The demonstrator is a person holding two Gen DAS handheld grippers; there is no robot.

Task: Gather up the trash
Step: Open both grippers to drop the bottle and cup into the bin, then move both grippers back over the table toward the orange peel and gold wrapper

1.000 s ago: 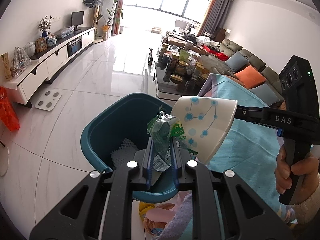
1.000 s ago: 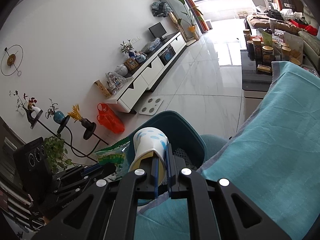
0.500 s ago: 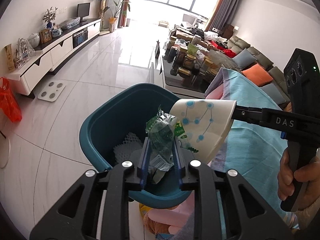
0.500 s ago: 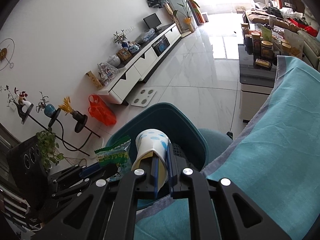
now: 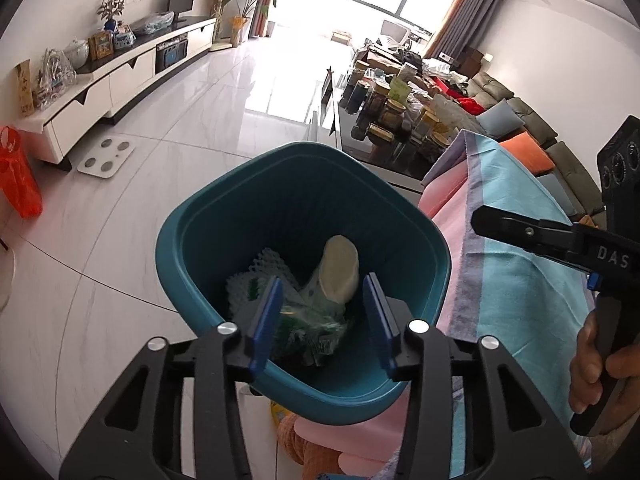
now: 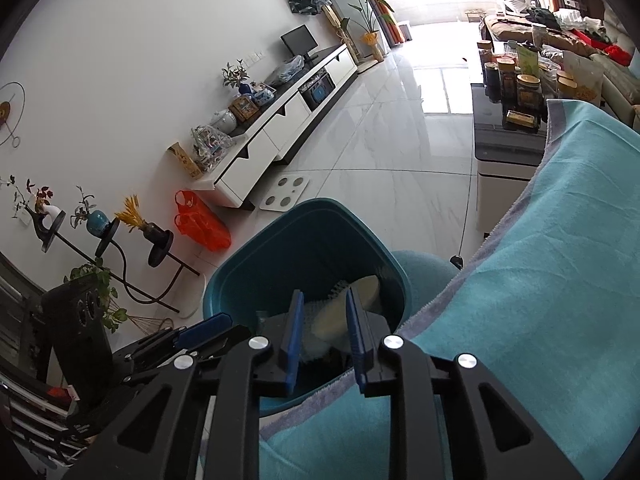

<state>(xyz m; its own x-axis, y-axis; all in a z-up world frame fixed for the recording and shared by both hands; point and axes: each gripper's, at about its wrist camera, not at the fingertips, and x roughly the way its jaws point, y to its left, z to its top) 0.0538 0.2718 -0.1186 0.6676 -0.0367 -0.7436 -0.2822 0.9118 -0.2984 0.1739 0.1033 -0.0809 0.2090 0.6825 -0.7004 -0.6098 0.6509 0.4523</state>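
With both grippers, left (image 5: 322, 320) & right (image 6: 322, 340), gaping empty above teal plastic bin (image 5: 420, 232), white paper cup (image 5: 338, 270) & crinkly green wrapper (image 5: 312, 328) inside: light, crushable, pinch by rim/edge.

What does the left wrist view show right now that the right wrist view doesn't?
Left only: the green wrapper and white foam net down in the bin, plus the sofa.
Right only: the plant stand and wall clock.
Both: the teal bin with the paper cup inside, both tools open and empty, left and right.
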